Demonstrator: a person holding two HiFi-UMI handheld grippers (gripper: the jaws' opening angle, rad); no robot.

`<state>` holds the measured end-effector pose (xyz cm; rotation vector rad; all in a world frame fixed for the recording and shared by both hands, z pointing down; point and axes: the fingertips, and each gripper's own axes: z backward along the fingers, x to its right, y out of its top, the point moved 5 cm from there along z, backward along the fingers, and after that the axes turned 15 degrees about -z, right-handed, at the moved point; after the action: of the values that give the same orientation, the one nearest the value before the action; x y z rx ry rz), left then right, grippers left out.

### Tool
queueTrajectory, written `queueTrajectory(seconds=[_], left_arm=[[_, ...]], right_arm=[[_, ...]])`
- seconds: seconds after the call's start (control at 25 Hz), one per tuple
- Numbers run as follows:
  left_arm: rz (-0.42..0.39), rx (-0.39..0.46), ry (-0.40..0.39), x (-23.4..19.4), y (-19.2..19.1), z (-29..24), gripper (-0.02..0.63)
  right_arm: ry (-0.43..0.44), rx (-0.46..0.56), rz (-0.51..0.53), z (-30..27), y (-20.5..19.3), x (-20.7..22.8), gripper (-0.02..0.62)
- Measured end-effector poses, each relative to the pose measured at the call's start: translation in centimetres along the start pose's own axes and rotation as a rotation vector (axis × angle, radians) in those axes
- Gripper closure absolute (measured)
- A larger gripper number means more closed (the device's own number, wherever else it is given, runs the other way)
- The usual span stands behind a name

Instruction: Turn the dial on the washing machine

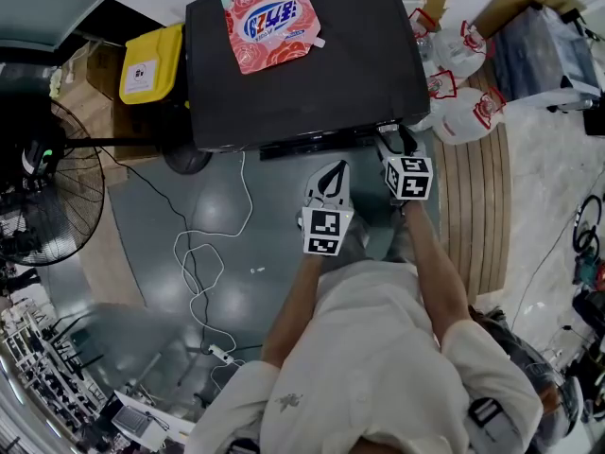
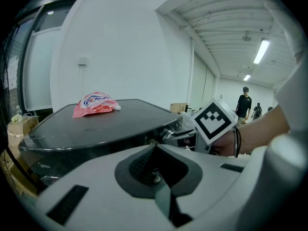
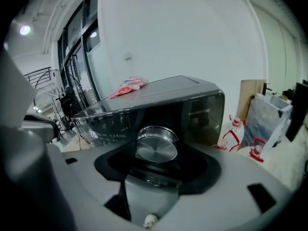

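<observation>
Nearest stands the person in a pale top, one tool in each hand, facing the front of the washing machine [image 1: 302, 64].

Left gripper [image 1: 334, 172]: held just short of the machine's front edge, fingers together, nothing between them. It takes no part in the work.

Right gripper [image 1: 391, 146]: up against the control strip at the machine's front right. Its own view shows the dial [image 3: 156, 147], a round brushed-metal knob, sitting squarely between the fingers, which appear closed on its rim.

Progress, as judged: the reach and the grasp look complete. The turn itself is what remains. No pointer or scale shows on the knob, so its setting cannot be told.

Writing: a line of small print on the dark front panel, right of the dial, is too small to read. On the lid lies a pink pouch [image 1: 270, 17] with blue characters on a white patch, which I cannot make out. Beyond, a yellow bin [image 1: 151, 62] carries a white label, also unreadable.
</observation>
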<state>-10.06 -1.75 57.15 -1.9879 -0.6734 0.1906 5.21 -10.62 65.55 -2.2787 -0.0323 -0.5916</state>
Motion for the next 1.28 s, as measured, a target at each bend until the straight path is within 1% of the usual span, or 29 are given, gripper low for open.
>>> queueTrajectory(seconds=[0.32,0.68,1.12,1.28], left_arm=[[0.000,0.002,-0.002,0.13,0.08,0.18,0.594],[0.000,0.001,0.000,0.24,0.07,0.21,0.594],[0.002,-0.004,0.002,0.21,0.02,0.16,0.594],[0.003,-0.002,0.001,0.28,0.17,0.25,0.594]], right_arm=[[0.056,0.006,-0.140,0.10,0.16,0.18,0.319],[0.108,0.019,-0.266,0.07,0.17,0.61,0.319],[0.147,0.030,-0.361,-0.03,0.16,0.93,0.319],[0.169,0.036,-0.416,0.11,0.11,0.97,0.319]])
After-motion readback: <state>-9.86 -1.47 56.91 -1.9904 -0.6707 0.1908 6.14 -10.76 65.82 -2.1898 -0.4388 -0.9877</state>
